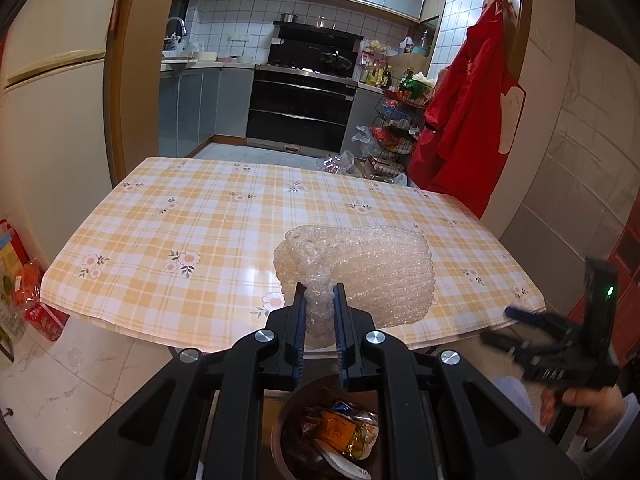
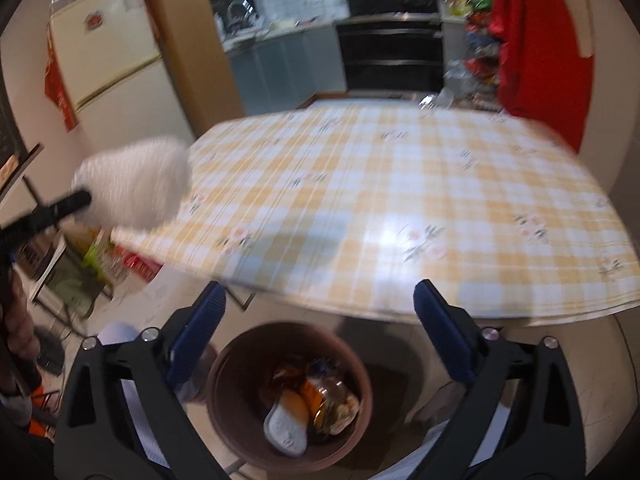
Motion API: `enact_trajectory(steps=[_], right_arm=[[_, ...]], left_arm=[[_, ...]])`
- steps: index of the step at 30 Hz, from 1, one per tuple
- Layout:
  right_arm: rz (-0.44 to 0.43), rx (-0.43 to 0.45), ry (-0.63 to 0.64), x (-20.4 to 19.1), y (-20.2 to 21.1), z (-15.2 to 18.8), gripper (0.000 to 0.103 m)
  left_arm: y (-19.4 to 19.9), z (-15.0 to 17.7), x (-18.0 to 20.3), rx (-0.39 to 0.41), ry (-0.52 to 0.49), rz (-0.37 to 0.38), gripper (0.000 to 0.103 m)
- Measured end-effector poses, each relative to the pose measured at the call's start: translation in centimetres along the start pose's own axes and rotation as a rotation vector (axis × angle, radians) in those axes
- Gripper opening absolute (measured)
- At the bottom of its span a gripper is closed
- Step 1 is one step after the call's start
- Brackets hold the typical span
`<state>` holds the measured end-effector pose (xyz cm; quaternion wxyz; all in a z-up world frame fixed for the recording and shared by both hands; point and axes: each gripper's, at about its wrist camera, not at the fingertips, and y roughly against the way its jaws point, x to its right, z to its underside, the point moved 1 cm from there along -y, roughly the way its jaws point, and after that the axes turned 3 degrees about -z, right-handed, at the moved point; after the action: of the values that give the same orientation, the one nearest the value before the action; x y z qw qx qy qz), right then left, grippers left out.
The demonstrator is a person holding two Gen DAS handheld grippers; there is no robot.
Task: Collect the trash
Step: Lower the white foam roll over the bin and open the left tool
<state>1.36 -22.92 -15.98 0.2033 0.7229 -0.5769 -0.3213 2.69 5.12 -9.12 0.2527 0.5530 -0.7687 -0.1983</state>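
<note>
Bubble wrap (image 1: 360,272) is pinched in the left gripper (image 1: 319,294) fingers. Right gripper (image 2: 320,292) fingers are spread apart above the trash bin (image 2: 224,368).

Motion-blurred bubble wrap (image 2: 134,182); trash bin (image 1: 280,432) half hidden behind left hand-held gripper (image 1: 320,292).

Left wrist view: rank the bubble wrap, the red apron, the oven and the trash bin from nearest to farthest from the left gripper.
1. bubble wrap, pinched in the left gripper.
2. trash bin, just below.
3. red apron, hanging right, past the table.
4. oven, far back, center.
</note>
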Motion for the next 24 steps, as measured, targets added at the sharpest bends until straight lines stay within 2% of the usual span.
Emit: enact_trajectory(steps=[3,11,24], right_arm=[[0.041,0.049,-0.006,0.6,1.2,-0.9,0.097],[0.075,0.125,-0.027,1.8,3.6,-2.0,0.097],[0.106,0.137,-0.031,2.6,4.0,-1.7,0.097]], left_arm=[[-0.3,0.4,0.5,-0.016,-0.015,0.011,0.013],[-0.9,1.8,1.9,-0.065,-0.06,0.047,0.013],[-2.4,4.1,3.5,-0.162,-0.113,0.113,0.015]])
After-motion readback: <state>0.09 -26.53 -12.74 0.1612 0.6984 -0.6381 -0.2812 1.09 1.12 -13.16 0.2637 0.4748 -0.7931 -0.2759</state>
